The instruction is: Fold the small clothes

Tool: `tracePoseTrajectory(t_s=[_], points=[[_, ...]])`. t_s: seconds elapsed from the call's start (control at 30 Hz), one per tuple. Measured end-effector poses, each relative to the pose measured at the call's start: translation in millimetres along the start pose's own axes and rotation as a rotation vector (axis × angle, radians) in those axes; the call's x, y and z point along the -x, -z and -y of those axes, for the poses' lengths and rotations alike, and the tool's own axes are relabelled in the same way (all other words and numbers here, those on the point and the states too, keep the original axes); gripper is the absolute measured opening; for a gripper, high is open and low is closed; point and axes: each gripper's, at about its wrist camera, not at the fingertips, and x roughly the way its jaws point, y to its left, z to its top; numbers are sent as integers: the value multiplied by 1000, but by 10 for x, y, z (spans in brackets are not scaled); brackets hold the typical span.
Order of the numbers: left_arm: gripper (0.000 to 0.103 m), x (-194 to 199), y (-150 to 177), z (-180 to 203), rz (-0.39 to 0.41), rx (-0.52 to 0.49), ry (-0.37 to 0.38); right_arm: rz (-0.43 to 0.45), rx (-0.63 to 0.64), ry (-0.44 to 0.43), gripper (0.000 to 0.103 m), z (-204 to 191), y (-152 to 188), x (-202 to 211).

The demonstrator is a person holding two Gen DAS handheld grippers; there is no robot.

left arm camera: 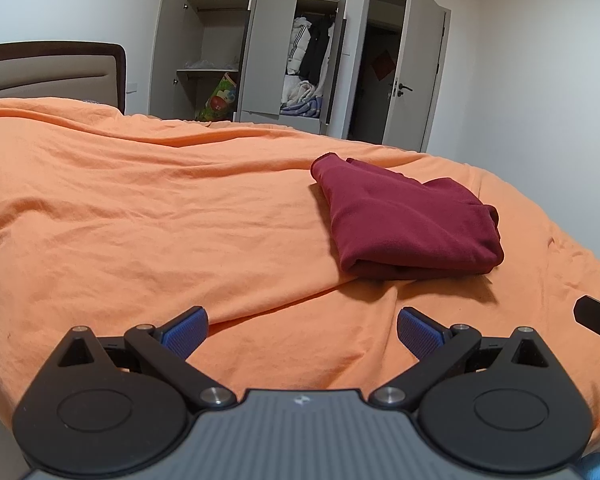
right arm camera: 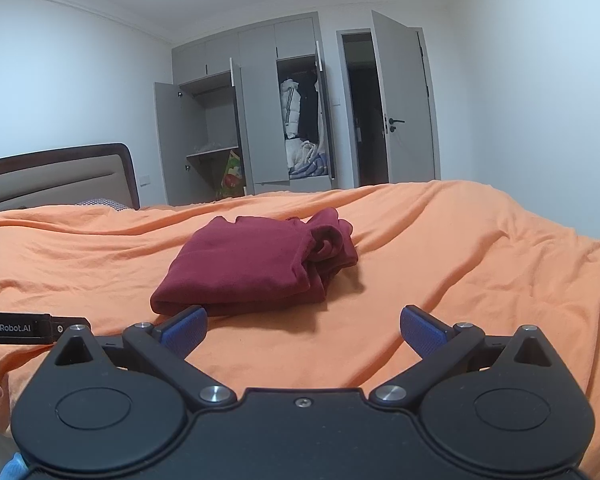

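Note:
A dark red garment (left arm camera: 408, 222) lies folded into a thick rectangle on the orange bed cover (left arm camera: 140, 220). In the left wrist view it sits ahead and to the right of my left gripper (left arm camera: 302, 330), which is open and holds nothing. In the right wrist view the same garment (right arm camera: 256, 262) lies just ahead and slightly left of my right gripper (right arm camera: 303, 330), open and empty, its left blue pad near the fold's front edge. Bunched cloth shows at the garment's right end.
The orange cover (right arm camera: 460, 260) spreads wide on all sides. A padded headboard (left arm camera: 52, 72) stands at the far left. Beyond the bed, an open wardrobe (left arm camera: 256, 52) holds clothes beside an open door (left arm camera: 416, 68). The other gripper's tip (left arm camera: 598, 320) shows at the right edge.

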Motion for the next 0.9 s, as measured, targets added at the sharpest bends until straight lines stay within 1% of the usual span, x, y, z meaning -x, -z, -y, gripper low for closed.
tracePoseTrajectory(t_s=[0.9], points=[[103,-123,-3,20,-34,-5,-8,-39,-16,0,102,55,35,-122]])
